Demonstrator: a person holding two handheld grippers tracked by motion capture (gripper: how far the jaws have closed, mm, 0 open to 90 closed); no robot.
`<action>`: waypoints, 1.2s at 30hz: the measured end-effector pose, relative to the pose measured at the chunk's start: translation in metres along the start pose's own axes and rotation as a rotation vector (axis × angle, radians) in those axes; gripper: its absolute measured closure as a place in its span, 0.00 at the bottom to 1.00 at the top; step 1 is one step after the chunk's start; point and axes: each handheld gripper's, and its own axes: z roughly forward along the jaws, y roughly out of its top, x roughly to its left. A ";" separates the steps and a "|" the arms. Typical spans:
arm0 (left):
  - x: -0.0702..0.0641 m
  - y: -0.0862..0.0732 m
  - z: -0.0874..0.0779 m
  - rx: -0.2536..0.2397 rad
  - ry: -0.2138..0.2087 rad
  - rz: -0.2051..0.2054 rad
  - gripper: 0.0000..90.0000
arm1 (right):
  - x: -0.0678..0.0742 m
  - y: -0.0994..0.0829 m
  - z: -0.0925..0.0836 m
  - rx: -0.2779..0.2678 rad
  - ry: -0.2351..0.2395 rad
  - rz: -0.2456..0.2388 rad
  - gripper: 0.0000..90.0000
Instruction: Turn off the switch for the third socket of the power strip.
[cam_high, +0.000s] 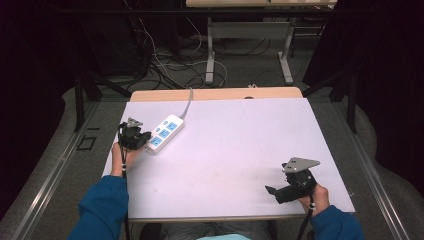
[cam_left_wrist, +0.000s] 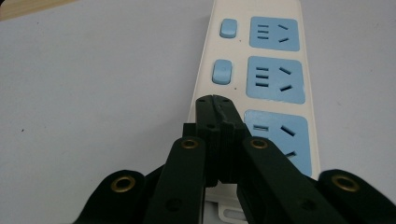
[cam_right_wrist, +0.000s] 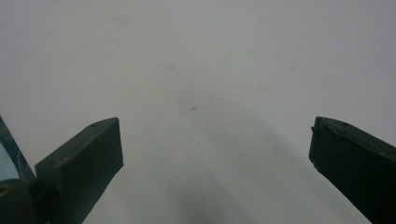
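White table bears a power strip; left gripper, jaws closed and empty, hovers above its near end; right gripper gapes wide, well apart.

A white-topped desk with a wooden far edge stands on grey floor. At twelve o'clock, a second table's metal legs rise beside tangled cables. Dark curtains close off three and nine o'clock.

High view overlooks table, gripper views close above its surface, right perhaps nearest.
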 end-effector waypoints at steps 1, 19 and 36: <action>0.000 0.000 0.000 0.004 0.001 0.005 1.00 | 0.000 0.000 0.000 -0.001 -0.001 0.004 0.03; -0.002 0.001 0.001 -0.007 0.015 0.026 1.00 | 0.000 0.000 0.000 0.000 0.000 0.004 0.02; -0.002 0.002 0.000 0.007 0.013 0.034 1.00 | 0.000 0.000 0.000 -0.004 -0.003 0.003 0.03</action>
